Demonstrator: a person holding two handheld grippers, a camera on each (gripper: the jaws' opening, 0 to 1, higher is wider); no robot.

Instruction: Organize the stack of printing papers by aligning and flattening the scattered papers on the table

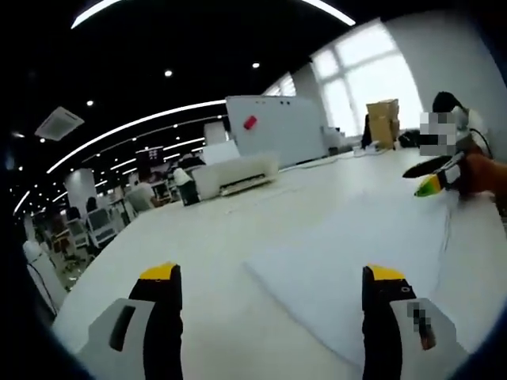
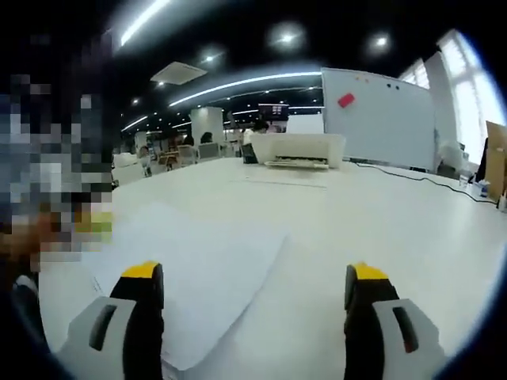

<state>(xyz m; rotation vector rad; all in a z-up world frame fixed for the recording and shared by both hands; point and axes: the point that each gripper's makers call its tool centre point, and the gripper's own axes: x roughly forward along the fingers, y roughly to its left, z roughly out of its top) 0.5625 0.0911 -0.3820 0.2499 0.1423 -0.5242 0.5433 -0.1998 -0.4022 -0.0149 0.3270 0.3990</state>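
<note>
left gripper (image 1: pixel 272 275) fingers apart | right gripper (image 2: pixel 253 273) fingers apart | papers (image 1: pixel 372 253) edges faint on table (image 1: pixel 198 261)

The left gripper (image 1: pixel 271 279) has its two jaws wide apart, with yellow tips pointing forward. It holds nothing. The right gripper (image 2: pixel 252 277) is the same, jaws wide apart and holding nothing. In the left gripper view, the right gripper's yellow-green tip shows at the right edge, with a hand (image 1: pixel 485 176) behind it.
</note>
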